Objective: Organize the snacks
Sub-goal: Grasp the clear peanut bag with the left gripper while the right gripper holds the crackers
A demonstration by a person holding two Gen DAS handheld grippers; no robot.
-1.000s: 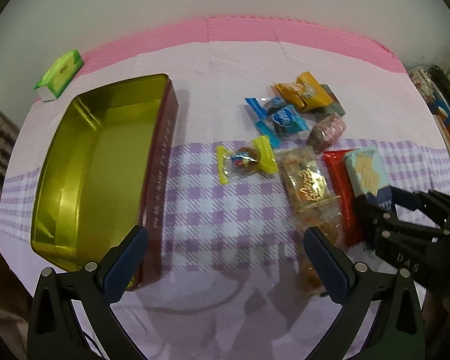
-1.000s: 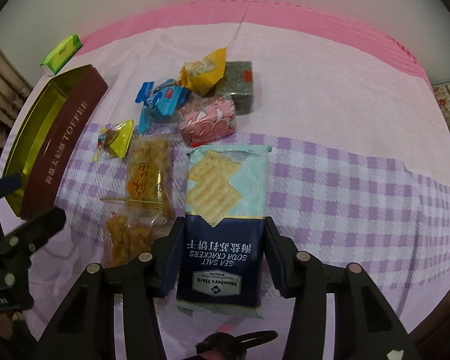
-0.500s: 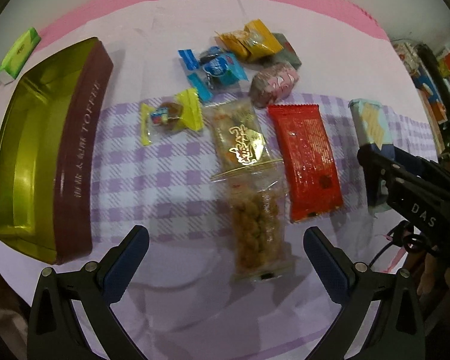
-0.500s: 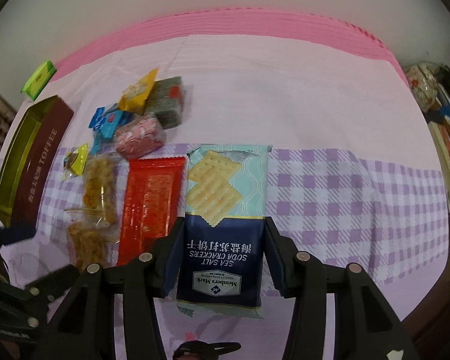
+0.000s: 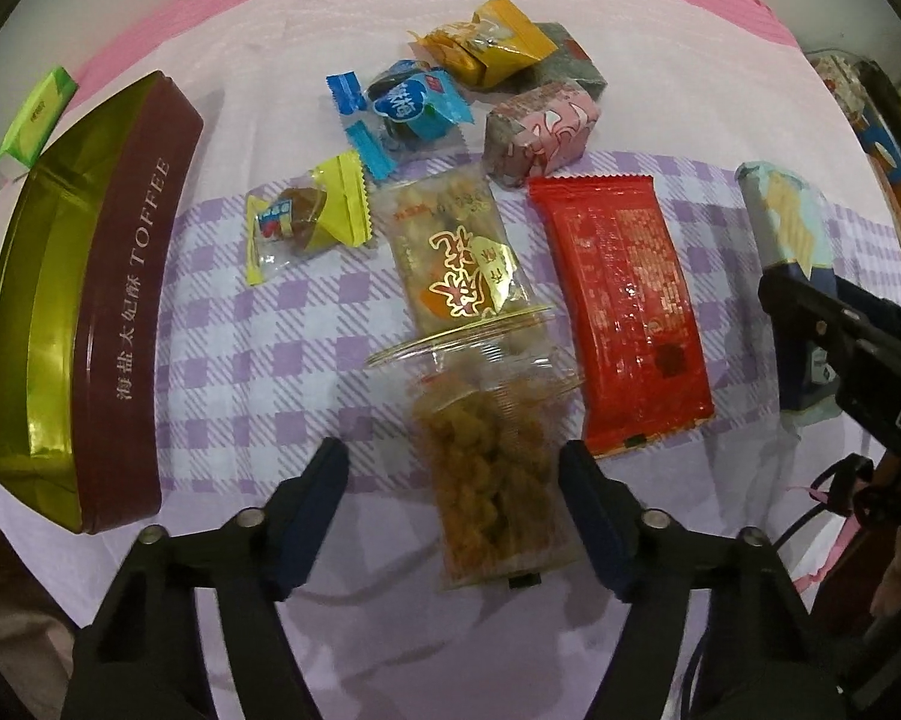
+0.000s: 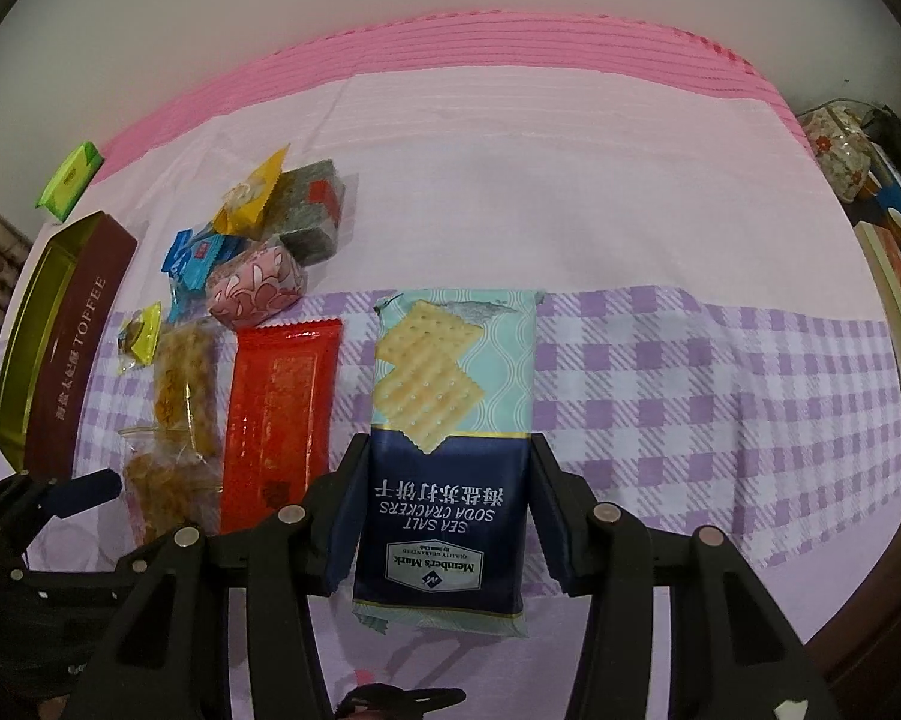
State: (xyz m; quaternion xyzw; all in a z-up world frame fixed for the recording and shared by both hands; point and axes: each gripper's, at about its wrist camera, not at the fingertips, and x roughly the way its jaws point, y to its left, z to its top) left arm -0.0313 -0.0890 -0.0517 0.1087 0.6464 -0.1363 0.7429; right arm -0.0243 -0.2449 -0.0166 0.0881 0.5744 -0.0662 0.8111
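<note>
My left gripper (image 5: 453, 468) points straight down over a clear pack of fried golden snacks (image 5: 492, 480). Its jaws are closing with the pack between them; the right pad is at the pack's edge and the left pad stands apart. My right gripper (image 6: 449, 456) is shut on a navy and mint soda cracker pack (image 6: 450, 396), held above the checked cloth. A red flat pack (image 5: 624, 312) lies between the two grippers. The open maroon toffee tin (image 5: 132, 312) with a gold inside stands at the left.
Behind the fried snacks lie another clear pack with gold lettering (image 5: 456, 264), a yellow candy (image 5: 306, 222), blue candies (image 5: 402, 108), a pink wrapped block (image 5: 540, 132), an orange packet (image 5: 492, 48) and a grey one (image 5: 570, 54). A green pack (image 5: 33, 117) sits beyond the tin.
My left gripper came down and to the right over the fried snack pack, and its jaws narrowed. My right gripper carried the cracker pack to the right, uncovering the red pack.
</note>
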